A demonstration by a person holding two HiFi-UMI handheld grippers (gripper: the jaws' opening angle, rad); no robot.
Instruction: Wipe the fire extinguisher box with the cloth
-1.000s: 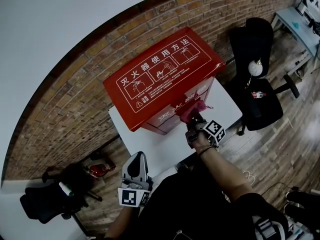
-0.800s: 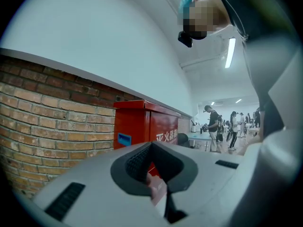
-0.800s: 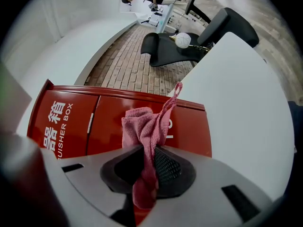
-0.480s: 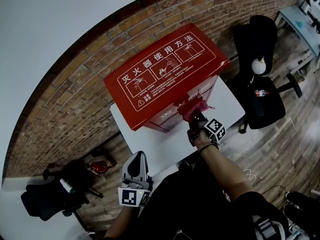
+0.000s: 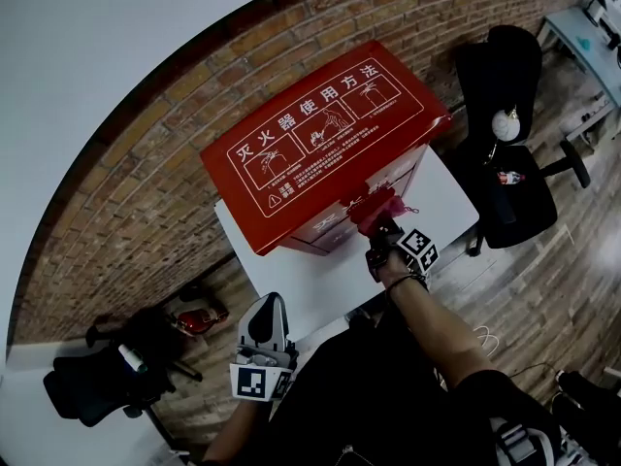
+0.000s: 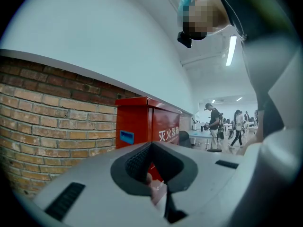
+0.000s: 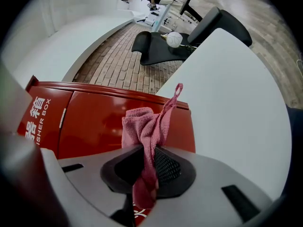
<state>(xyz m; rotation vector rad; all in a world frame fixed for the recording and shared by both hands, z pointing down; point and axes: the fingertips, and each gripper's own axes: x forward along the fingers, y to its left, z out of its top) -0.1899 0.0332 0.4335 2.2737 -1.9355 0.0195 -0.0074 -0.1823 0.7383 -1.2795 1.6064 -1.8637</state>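
The red fire extinguisher box [image 5: 320,149] stands on a white table [image 5: 441,202] against a brick wall, with white instruction print on its lid. My right gripper [image 5: 381,233] is shut on a pink cloth [image 5: 376,207] and holds it at the box's front face. In the right gripper view the cloth [image 7: 144,129] bunches up out of the right gripper [image 7: 144,167], right in front of the box's red panel [image 7: 90,122]. My left gripper [image 5: 263,311] hangs low by my body, off the table, shut and holding nothing. The left gripper [image 6: 150,169] looks at the box's side [image 6: 142,122].
A black office chair [image 5: 505,163] with a white round object on it stands right of the table. Another black chair [image 5: 92,382] and a red item [image 5: 199,316] are on the wooden floor at lower left. A light desk [image 5: 582,32] is at far right. People stand in the distance [image 6: 213,126].
The right gripper stays at the box's front with the cloth, shifting only slightly. The head view has drifted a little. The left gripper has not moved.
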